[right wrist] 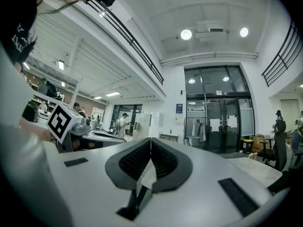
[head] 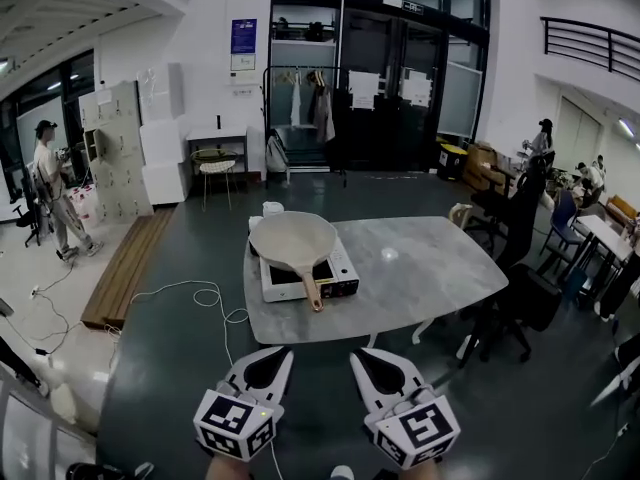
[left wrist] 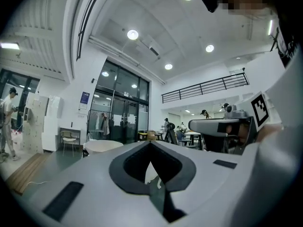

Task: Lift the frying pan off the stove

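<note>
A pale frying pan with a wooden handle sits on a white portable stove at the left end of a grey table. Its handle points toward me. Both grippers hang low in the head view, well short of the table. My left gripper is shut with nothing in it. The right gripper is also shut and empty. In the left gripper view the pan shows small beyond the shut left gripper. The right gripper points at the room, and the pan is out of its view.
A white cable loops over the dark floor left of the table. Black office chairs stand at the table's right. A wooden platform lies at the left, where a person stands. A clothes rack stands by the far glass doors.
</note>
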Tool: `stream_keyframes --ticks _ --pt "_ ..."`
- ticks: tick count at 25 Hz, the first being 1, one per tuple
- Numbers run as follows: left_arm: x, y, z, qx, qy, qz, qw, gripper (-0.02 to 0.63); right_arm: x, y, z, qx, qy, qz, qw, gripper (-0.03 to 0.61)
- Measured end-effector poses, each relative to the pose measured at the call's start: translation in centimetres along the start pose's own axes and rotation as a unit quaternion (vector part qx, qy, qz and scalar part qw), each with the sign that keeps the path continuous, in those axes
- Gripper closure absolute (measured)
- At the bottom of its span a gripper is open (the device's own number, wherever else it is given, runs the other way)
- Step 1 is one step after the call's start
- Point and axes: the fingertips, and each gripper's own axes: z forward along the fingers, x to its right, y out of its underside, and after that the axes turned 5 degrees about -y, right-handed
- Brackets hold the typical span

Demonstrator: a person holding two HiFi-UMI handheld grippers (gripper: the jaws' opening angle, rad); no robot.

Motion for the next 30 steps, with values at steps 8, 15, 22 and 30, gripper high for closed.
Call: stream_keyframes --ticks 8,15,22,30 --pt "-0.3 1.1 5.8 -0.034 -0.01 0.002 0.9994 0.603 6.2 0.7 3.5 0.018 -0.038 -0.015 0.999 0.552" --pt "-1.7 1.5 8.8 -0.016 -0.06 -0.018 0.9979 0.603 9.5 1.2 5.5 0.018 -0.087 -0.015 0.996 0.551" --pt "-3.5 2.3 10.0 -0.018 -0.09 -0.061 0.9939 0.603 11.4 0.5 7.0 0.016 -0.118 0.036 0.992 0.55" --pt "-6.4 4.2 12.9 -0.046 -0.066 -0.064 0.9947 0.601 14.6 3.2 11.4 0.042 -0.147 0.23 0.961 0.551"
